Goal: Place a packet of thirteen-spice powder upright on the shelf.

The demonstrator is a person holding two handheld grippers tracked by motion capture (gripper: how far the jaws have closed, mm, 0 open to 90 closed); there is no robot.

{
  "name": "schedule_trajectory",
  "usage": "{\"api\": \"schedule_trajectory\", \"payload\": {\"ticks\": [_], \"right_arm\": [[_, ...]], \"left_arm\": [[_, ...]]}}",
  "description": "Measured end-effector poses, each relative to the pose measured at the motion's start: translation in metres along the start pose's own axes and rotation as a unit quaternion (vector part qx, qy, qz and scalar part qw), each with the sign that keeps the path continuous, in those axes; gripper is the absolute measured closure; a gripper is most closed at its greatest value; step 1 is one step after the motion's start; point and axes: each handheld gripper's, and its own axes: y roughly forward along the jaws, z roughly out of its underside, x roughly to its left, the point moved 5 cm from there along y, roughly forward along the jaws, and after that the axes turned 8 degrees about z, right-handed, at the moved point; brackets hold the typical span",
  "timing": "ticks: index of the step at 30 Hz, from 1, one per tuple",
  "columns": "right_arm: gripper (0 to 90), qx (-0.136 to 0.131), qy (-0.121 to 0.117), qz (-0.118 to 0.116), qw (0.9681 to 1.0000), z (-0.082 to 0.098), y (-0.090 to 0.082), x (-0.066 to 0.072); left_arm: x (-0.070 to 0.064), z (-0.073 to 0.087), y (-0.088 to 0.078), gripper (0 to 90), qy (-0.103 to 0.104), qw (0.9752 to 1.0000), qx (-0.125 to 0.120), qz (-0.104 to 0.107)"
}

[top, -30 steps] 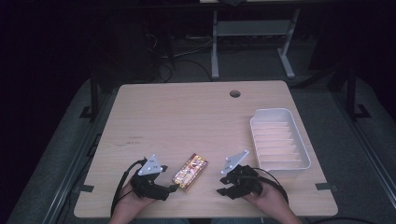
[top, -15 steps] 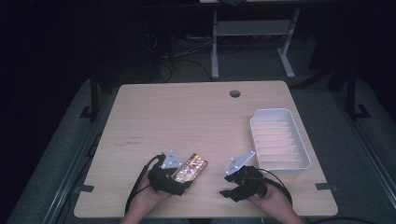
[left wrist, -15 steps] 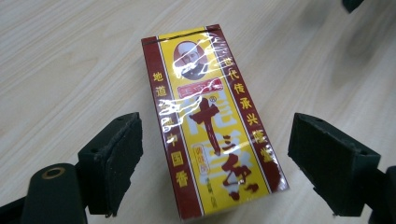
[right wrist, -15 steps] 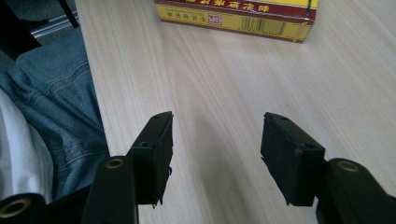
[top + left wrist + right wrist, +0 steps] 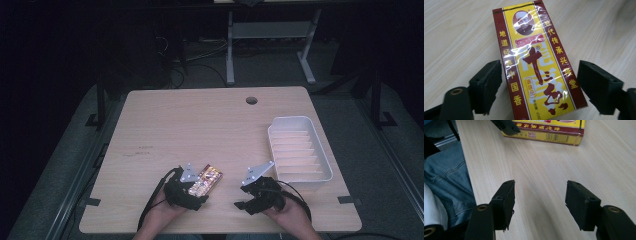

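A flat yellow and dark red box (image 5: 536,57) with Chinese print lies on the wooden table (image 5: 200,125) near the front edge. My left gripper (image 5: 539,83) is open, its two jaws standing on either side of the box's near end with small gaps. In the high view the left gripper (image 5: 192,192) covers the near part of the box (image 5: 209,178). My right gripper (image 5: 539,203) is open over bare wood with nothing between its jaws; the box (image 5: 549,130) lies beyond it. The right gripper (image 5: 245,195) sits at the front, right of the box.
A white ribbed tray (image 5: 299,150) stands at the right side of the table. A round cable hole (image 5: 251,100) is near the back edge. A denim-clad leg (image 5: 446,185) shows beyond the table's front edge.
My left gripper has moved right and forward over the box's near end, so its jaws now straddle it. The right gripper has shifted slightly.
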Motion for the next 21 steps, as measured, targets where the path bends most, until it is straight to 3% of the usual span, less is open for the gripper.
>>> {"api": "schedule_trajectory", "payload": {"ticks": [11, 21], "right_arm": [[36.6, -0.005, 0.020, 0.011, 0.9997, -0.0019, 0.0057, 0.0010], [35.9, -0.017, 0.035, 0.009, 0.9992, -0.0047, 0.0072, 0.0012]], "left_arm": [[-0.0014, -0.0003, 0.0021, 24.3, 0.000, 0.9998, 0.015, -0.013], [-0.0013, 0.0005, 0.0039, 31.1, 0.001, 0.9997, 0.024, -0.011]]}}
